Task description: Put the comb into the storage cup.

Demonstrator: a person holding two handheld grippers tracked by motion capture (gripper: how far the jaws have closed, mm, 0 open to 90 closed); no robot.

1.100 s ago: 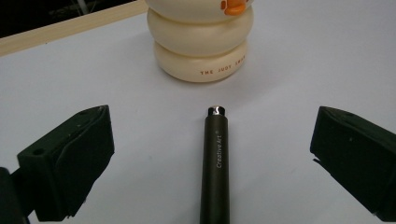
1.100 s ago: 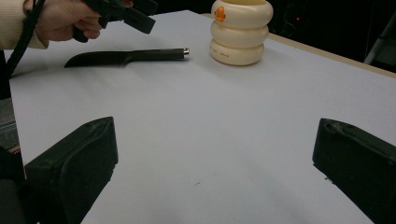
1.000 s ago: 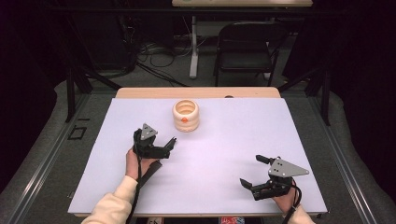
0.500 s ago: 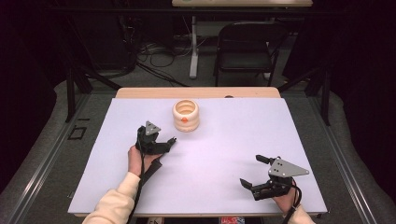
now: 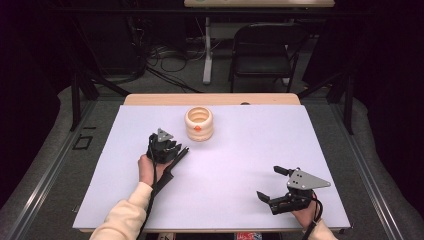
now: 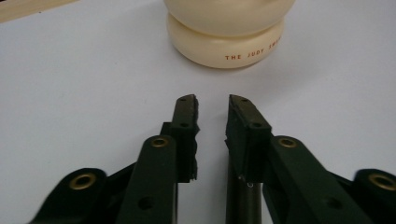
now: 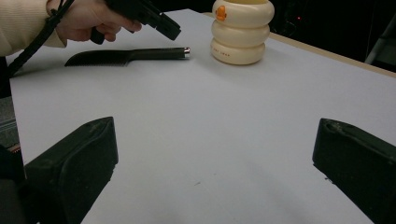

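Note:
A black knife (image 5: 172,167) with a serrated blade lies flat on the white table (image 5: 240,150); its handle end (image 7: 161,53) points toward a cream ribbed pot (image 5: 199,123) with an orange dot. My left gripper (image 5: 175,146) hovers just over that handle, aimed at the pot (image 6: 229,32). Its jaws have just been closing and stand a narrow gap apart (image 6: 214,116) with nothing between them. The handle (image 6: 240,203) shows below the jaws. My right gripper (image 5: 268,182) rests near the front right, jaws wide open (image 7: 215,154) and empty.
A wooden table edge (image 5: 210,99) runs behind the pot. Beyond it stand a dark chair (image 5: 262,45) and floor cables. The person's cream sleeve (image 5: 122,217) comes in at the front left.
The left gripper has edged a little right toward the pot, and its jaws have narrowed from wide open to a small gap. The right gripper has kept still.

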